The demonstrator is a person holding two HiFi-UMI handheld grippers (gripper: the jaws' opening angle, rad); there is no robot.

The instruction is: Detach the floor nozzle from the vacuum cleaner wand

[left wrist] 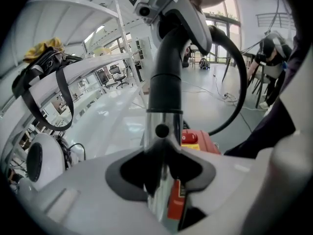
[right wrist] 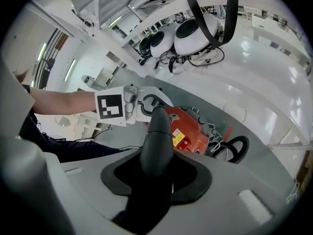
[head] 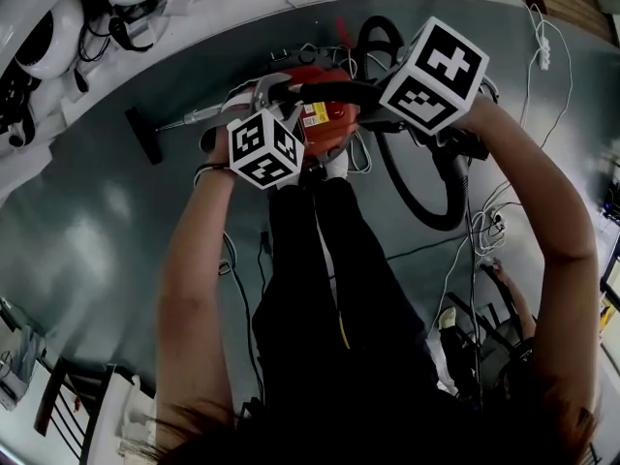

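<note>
Head view: yellow label (head: 315, 114) on red vacuum (head: 339, 124), print unreadable; left gripper (left wrist: 161, 180) fingers clamp the wand (left wrist: 168, 123), right gripper (right wrist: 156, 177) fingers the handle (right wrist: 156, 131).

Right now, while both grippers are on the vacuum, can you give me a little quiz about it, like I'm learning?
1. True or false: the floor nozzle is already off the wand.
2. What colour is the vacuum cleaner body? A blue, B red, C green.
3. Which gripper's fingers clamp the shiny wand, and which the black handle?
Key: 1 false; 2 B; 3 left gripper the wand, right gripper the handle.
</note>
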